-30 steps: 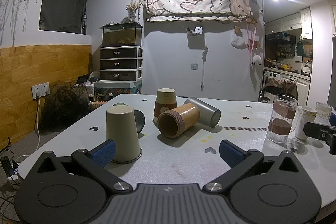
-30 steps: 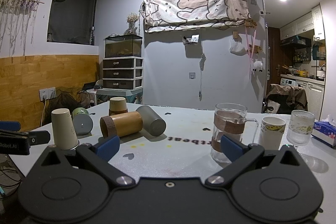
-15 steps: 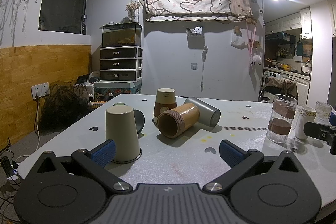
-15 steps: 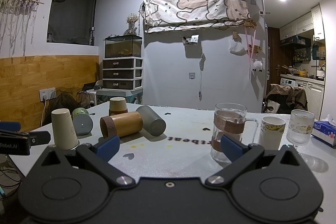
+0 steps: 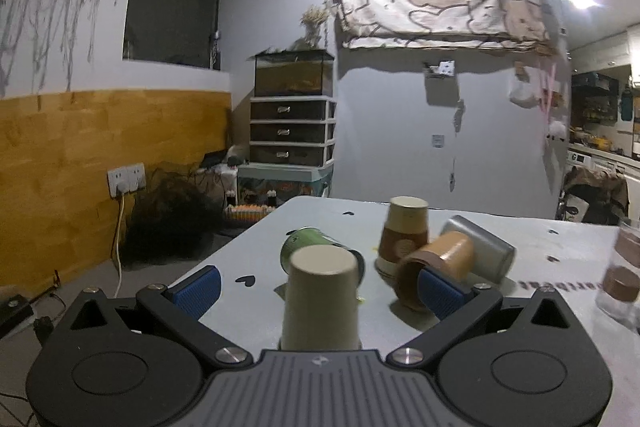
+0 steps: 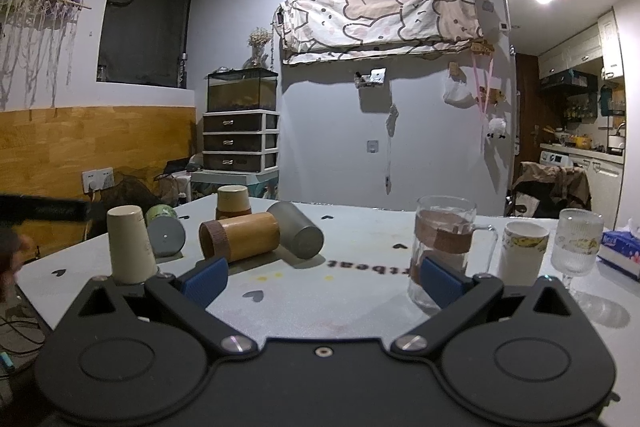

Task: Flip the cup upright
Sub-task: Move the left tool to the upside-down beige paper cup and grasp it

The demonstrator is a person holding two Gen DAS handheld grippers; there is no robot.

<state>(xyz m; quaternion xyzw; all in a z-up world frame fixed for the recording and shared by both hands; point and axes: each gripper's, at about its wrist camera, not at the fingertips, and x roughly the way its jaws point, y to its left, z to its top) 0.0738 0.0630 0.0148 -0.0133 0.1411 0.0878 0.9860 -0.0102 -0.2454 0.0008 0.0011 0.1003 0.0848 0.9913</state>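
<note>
A cream cup [image 5: 320, 297] stands upside down on the grey table [image 5: 256, 263]; it also shows in the right wrist view [image 6: 130, 245] at the left. My left gripper [image 5: 320, 289] is open, its blue pads on either side of this cup without touching it. My right gripper [image 6: 320, 277] is open and empty over the table's front middle. A wooden cup [image 6: 240, 235], a grey metal cup [image 6: 298, 229] and a green cup [image 6: 164, 231] lie on their sides. A brown paper cup [image 6: 233, 202] stands upside down behind them.
A glass mug with a brown sleeve [image 6: 444, 247], a white patterned cup [image 6: 522, 253] and a ribbed stem glass [image 6: 576, 247] stand upright at the right. A tissue box [image 6: 620, 253] lies at the far right. The table's left edge drops to a floor with cables.
My left gripper has moved left and forward, so the cream cup now sits between its open fingers. My right gripper has barely moved.
</note>
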